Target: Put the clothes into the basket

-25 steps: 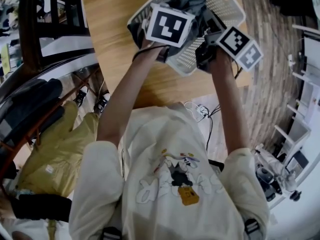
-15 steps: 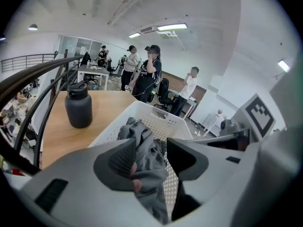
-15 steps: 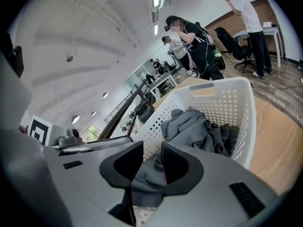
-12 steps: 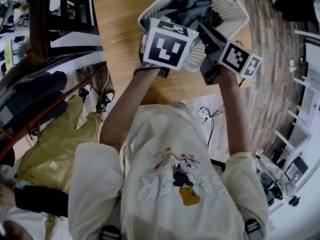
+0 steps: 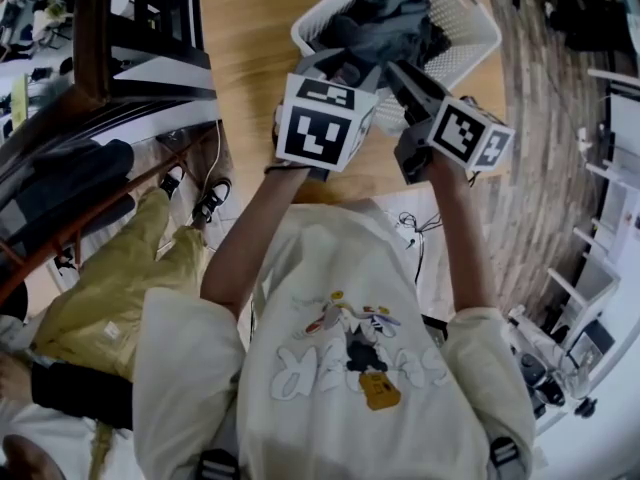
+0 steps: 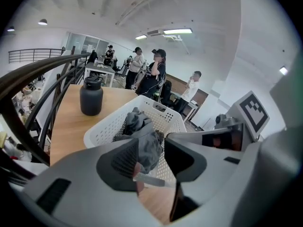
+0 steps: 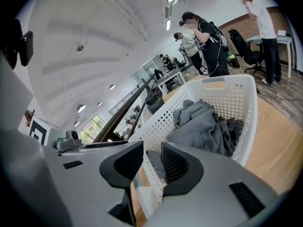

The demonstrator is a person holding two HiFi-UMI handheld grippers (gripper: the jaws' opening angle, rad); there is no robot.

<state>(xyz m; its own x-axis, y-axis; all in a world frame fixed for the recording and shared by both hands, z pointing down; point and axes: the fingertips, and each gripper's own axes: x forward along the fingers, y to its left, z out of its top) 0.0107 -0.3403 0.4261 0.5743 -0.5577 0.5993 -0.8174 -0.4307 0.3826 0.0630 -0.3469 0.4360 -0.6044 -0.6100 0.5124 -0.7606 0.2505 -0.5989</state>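
A white perforated basket (image 5: 470, 53) sits on the wooden tabletop (image 5: 245, 28). Its long axis runs away from the person and slants up to the right in the head view, with the short end that has the handle slot lying farthest off. A heap of grey clothes (image 5: 385, 18) lies inside, stretched along that same axis and humped above the rim, one fold drooping toward the near end. The person, in a cream printed shirt (image 5: 350, 348), holds both tongs just short of the basket's near end, aimed at it and angled downward. The left tongs (image 6: 151, 148) stand with jaws apart, having just been closing. The grey fold shows in the gap between them, but neither pad is seen pressing it. The right tongs (image 7: 152, 155) have also just been closing and show a narrow gap with the basket's perforated wall behind it and nothing clamped. A dark lidded jar (image 6: 91, 96) stands upright on the tabletop beyond the basket's left side in the left gripper view. Several people (image 6: 156, 72) stand in the room behind. A yellow garment (image 5: 120, 303) lies below a dark railing (image 5: 90, 58) at the head view's left.
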